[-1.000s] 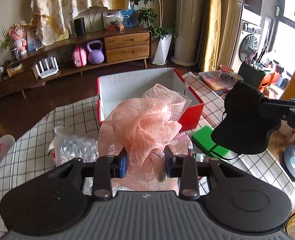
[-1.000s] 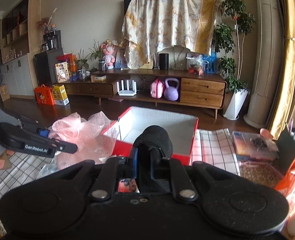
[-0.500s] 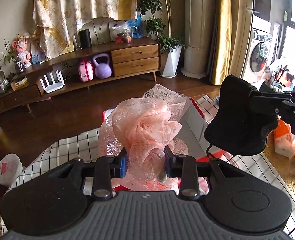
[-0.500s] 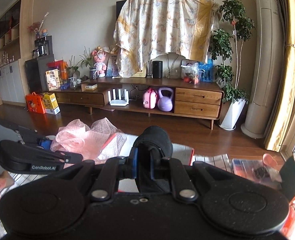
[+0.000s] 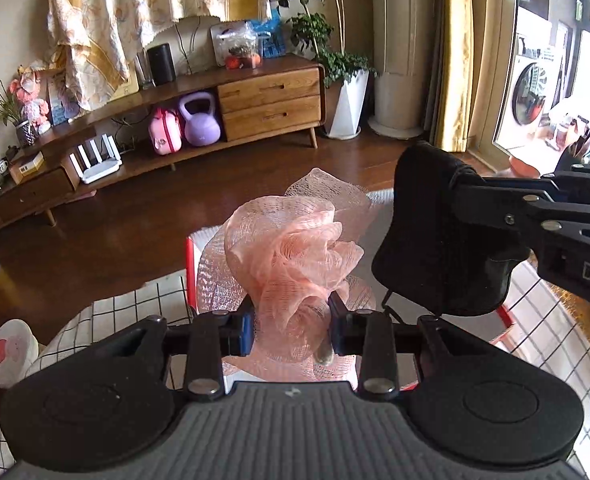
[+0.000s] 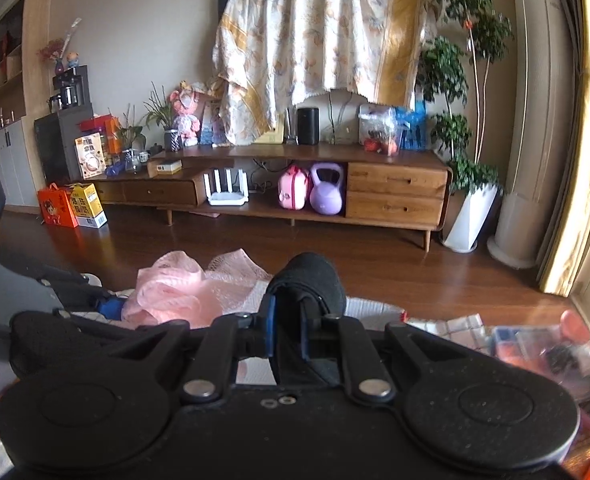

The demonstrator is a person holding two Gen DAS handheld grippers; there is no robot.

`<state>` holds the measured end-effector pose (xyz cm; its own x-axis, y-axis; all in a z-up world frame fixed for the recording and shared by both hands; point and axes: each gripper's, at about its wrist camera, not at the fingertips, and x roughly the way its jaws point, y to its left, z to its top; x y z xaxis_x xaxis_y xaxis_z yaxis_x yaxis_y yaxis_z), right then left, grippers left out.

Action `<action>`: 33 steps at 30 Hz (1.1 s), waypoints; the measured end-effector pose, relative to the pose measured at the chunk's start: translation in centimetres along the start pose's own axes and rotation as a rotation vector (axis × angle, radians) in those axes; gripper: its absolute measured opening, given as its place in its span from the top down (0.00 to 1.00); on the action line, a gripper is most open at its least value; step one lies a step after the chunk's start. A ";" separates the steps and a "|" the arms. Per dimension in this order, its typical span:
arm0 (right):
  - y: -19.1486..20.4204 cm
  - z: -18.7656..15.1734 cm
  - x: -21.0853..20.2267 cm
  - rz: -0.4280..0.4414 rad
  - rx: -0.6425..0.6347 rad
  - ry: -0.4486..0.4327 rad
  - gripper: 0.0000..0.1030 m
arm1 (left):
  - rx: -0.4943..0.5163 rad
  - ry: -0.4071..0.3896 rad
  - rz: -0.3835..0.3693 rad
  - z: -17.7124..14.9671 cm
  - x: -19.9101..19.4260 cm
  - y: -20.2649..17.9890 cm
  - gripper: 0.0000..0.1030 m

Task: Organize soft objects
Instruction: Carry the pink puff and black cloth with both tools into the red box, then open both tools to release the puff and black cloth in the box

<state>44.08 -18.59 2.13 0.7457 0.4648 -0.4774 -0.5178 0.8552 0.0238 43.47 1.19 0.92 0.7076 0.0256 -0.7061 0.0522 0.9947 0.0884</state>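
Between left tongs (image 5: 291,326), pink mesh pouf (image 5: 291,248); right tongs (image 6: 286,330) pinch black cloth (image 6: 315,276).

Wooden sideboard (image 6: 279,192) stands on dark wood floor (image 6: 335,256).

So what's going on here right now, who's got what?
A person holds a gripper in each hand, both loaded. The left gripper is shut on a pink mesh bath pouf; the right gripper is shut on a black soft pad. Both items hang side by side in the air above the red box on the checked tablecloth. Neither has been put down yet.
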 end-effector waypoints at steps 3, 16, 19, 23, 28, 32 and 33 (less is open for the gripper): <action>-0.5 -0.9 2.1 -0.002 0.033 0.029 0.89 | 0.003 0.025 -0.002 -0.3 2.3 -0.1 0.67; -1.9 -4.7 7.2 0.003 0.134 0.146 0.89 | -0.024 0.115 -0.034 -2.7 9.3 0.1 0.67; -1.9 -5.4 7.6 0.000 0.138 0.166 0.88 | -0.016 0.139 -0.040 -3.0 10.1 0.1 0.67; -2.0 -6.0 8.1 0.001 0.143 0.199 0.88 | -0.016 0.163 -0.050 -3.3 10.7 0.0 0.66; -2.1 -6.8 8.4 -0.001 0.143 0.227 0.83 | -0.009 0.191 -0.051 -3.5 11.2 0.0 0.63; -2.3 -7.0 8.4 -0.001 0.154 0.241 0.79 | -0.026 0.209 -0.062 -3.7 11.4 0.3 0.51; -2.2 -7.0 8.3 0.000 0.149 0.242 0.77 | -0.026 0.209 -0.063 -3.9 11.4 0.3 0.47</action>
<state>48.54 -18.24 -8.05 0.6143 0.4121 -0.6730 -0.4374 0.8876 0.1442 48.81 2.16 -9.81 0.5421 -0.0197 -0.8401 0.0716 0.9972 0.0228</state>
